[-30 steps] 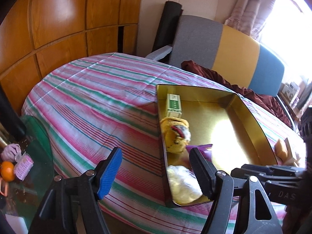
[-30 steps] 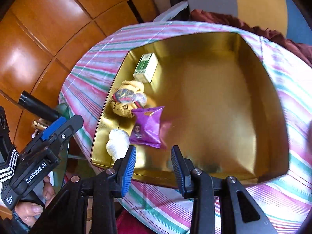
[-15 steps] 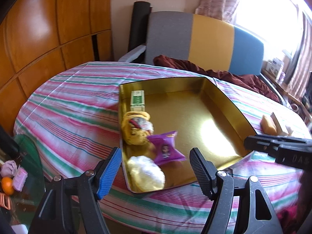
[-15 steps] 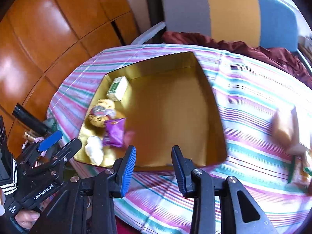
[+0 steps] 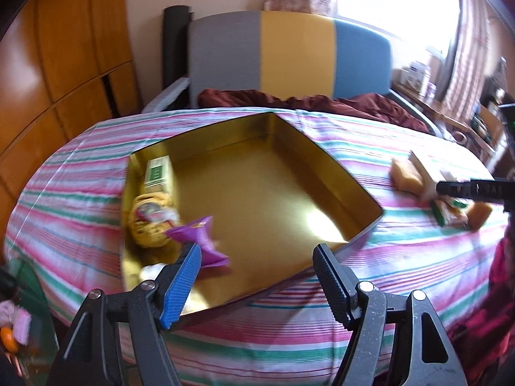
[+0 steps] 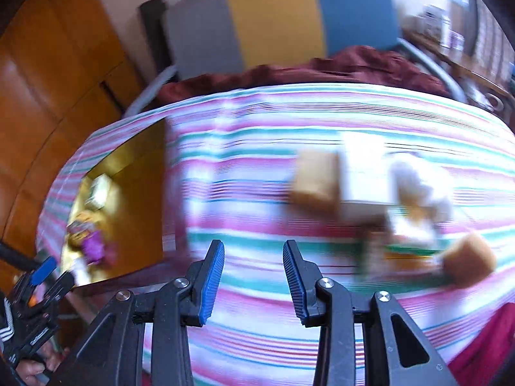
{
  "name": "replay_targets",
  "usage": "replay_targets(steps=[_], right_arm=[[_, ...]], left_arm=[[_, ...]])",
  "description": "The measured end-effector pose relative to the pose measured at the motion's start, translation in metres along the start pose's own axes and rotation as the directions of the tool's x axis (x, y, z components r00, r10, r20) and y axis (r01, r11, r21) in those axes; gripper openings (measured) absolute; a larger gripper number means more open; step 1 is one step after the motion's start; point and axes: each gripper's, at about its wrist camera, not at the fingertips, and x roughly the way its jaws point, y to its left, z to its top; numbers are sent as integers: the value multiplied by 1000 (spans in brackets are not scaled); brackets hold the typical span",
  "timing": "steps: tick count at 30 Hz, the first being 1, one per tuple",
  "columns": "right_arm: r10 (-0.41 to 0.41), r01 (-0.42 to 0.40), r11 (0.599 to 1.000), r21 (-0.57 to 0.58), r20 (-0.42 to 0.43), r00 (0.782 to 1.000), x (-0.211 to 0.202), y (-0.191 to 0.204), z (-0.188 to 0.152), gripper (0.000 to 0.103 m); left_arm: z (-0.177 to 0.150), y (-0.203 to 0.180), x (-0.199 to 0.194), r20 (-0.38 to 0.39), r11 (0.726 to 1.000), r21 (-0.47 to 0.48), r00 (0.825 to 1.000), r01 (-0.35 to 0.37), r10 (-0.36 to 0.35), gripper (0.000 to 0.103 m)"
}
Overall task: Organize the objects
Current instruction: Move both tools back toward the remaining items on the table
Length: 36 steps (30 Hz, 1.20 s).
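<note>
A striped tablecloth (image 5: 80, 193) covers the round table, and on it sits a shallow gold tray (image 5: 322, 157) holding, along its left wall, a green-and-white box (image 5: 157, 173), a yellow wrapped snack (image 5: 149, 222) and a purple packet (image 5: 199, 238). Well to the tray's right lies a loose cluster – a white box (image 6: 363, 180), tan bread-like pieces (image 6: 315, 177) and a green packet (image 5: 447, 212), blurred. The left gripper (image 5: 257, 276) hangs over the tray's near edge, jaws apart and empty; the right gripper (image 6: 253, 273) – narrower, also empty – hangs over bare cloth.

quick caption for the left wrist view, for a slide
Open left gripper above a gold tray holding snacks, on a striped tablecloth.
</note>
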Motion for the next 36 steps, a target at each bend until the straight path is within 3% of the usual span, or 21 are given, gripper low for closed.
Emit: replay_targets(steps=[4,9,12,14,17,23,29,33,36], right_arm=[[-63,63,991,119,-1,998,-9,-60,9,38],[-136,156,946,284,-87,987,-1,-139,11,38],[-78,87,894,440,-39,996,-7,-176,5,38],[-28,-8,862,507,63,998,-17,-190,3,38],[-29,-13,827,562,65,997,-15,-200,0,38],[-33,-32,839,543,110,993,-23,-195,1,38],[5,-94,813,574,155,988,-28,-204,-2,39],[28,-116,816,566,162,986,-28,-203,-2,40],[44,-131,817,561,165,985,-26,-202,0,40]], left_arm=[[4,-29,6,-11,997,63,999,53,-52,73],[9,-64,13,-26,985,136,994,109,-107,73],[12,-83,20,-50,975,170,989,143,-136,73],[12,-96,24,-66,968,191,986,163,-153,73],[16,-116,34,-94,957,214,980,194,-177,73],[35,-151,51,-131,943,213,964,254,-231,72],[57,-196,71,-137,919,251,951,304,-277,68],[74,-210,98,-165,927,263,959,267,-229,59],[88,-209,123,-220,944,185,948,274,-232,59]])
